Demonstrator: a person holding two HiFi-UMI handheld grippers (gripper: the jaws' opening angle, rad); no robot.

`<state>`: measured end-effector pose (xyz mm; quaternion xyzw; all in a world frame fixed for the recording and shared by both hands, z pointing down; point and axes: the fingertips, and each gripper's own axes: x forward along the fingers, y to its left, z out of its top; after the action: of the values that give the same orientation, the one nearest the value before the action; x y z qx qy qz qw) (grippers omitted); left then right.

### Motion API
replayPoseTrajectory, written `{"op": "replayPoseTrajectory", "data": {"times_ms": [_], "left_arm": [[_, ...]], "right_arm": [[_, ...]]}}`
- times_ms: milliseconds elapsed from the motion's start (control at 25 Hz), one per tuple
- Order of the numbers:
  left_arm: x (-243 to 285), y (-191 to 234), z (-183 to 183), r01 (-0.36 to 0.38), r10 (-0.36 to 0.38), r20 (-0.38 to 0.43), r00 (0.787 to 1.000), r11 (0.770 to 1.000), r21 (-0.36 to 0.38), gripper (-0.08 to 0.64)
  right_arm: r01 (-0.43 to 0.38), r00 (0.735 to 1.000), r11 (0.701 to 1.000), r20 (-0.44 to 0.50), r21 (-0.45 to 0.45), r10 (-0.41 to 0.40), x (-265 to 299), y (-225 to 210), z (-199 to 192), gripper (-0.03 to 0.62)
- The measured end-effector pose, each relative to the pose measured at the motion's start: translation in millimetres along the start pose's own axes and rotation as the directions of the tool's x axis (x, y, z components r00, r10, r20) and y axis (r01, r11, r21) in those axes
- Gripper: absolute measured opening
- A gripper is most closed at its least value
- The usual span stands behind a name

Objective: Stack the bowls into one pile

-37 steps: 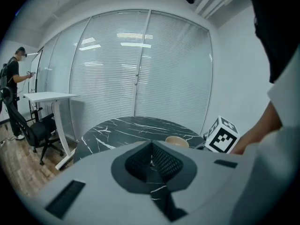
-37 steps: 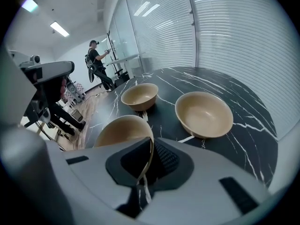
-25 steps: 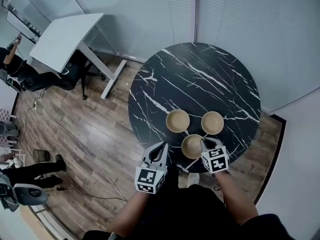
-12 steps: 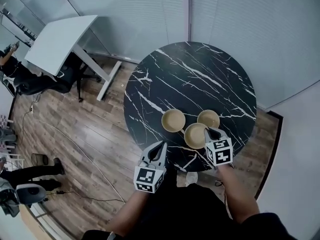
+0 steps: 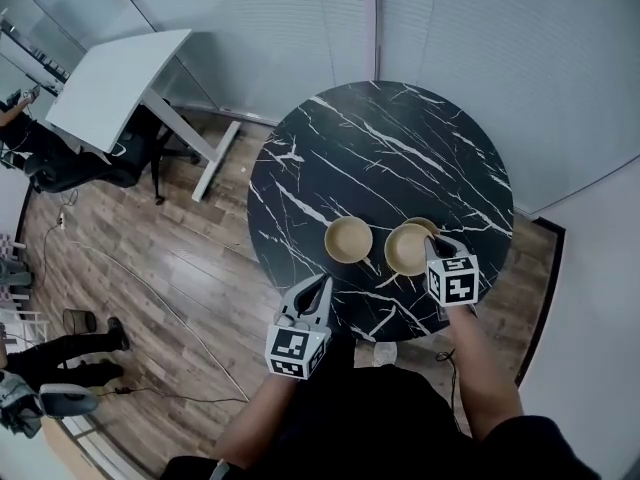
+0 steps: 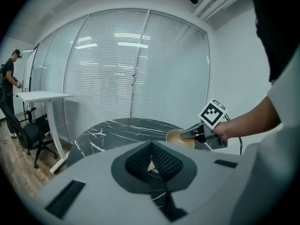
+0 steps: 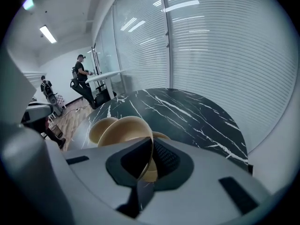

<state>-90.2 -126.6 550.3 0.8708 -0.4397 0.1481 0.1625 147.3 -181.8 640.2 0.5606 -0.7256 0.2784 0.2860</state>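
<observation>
Three tan bowls are on or over the round black marble table (image 5: pixel 380 158). One bowl (image 5: pixel 348 239) sits alone on the left. My right gripper (image 5: pixel 431 249) is shut on the near rim of a second bowl (image 5: pixel 405 249), tilted and held above the table. It hangs partly over the third bowl (image 5: pixel 423 226), which shows only as a sliver behind it. In the right gripper view the held bowl's (image 7: pixel 123 128) rim runs between the pads, with the left bowl (image 7: pixel 99 127) behind. My left gripper (image 5: pixel 322 288) hovers at the table's near edge, shut and empty.
A white desk (image 5: pixel 120 83) and a black office chair (image 5: pixel 95 163) stand at the upper left on the wood floor. People (image 5: pixel 60 348) stand at the left edge. Glass walls with blinds (image 5: pixel 450 28) curve behind the table.
My right gripper has lifted the near bowl off the table and carried it up and right, over the far right bowl. The left gripper has stayed put.
</observation>
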Motion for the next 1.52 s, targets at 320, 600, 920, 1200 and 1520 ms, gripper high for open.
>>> {"op": "replayPoseTrajectory", "data": {"times_ms": [320,600,920,1200,1520], "left_arm": [[-6,14,-10,-0.021,0.021,-0.020,1.000,1.000,-0.017,0.011],[-2,19,-12,-0.022,0.022,-0.027,0.999,1.000,-0.010,0.011],[0,16,-11,-0.009,0.008,-0.030,1.000,1.000,-0.010,0.011],[0,15,-10,-0.010,0.009,-0.028,1.000,1.000,-0.010,0.011],[-4,15,-7,-0.025,0.024,-0.017,1.000,1.000,-0.017,0.011]], "right_arm": [[0.062,0.997,0.997,-0.048,0.039,-0.060,16,-36,-2,0.025],[0.054,0.993,0.994,-0.107,0.096,-0.044,30,-47,-20,0.026],[0.051,0.995,0.995,-0.087,0.086,-0.043,33,-45,-19,0.112],[0.051,0.999,0.997,-0.021,0.064,-0.049,20,-40,3,0.104],[0.005,0.993,1.000,0.118,-0.003,-0.005,-9,0,46,0.058]]}}
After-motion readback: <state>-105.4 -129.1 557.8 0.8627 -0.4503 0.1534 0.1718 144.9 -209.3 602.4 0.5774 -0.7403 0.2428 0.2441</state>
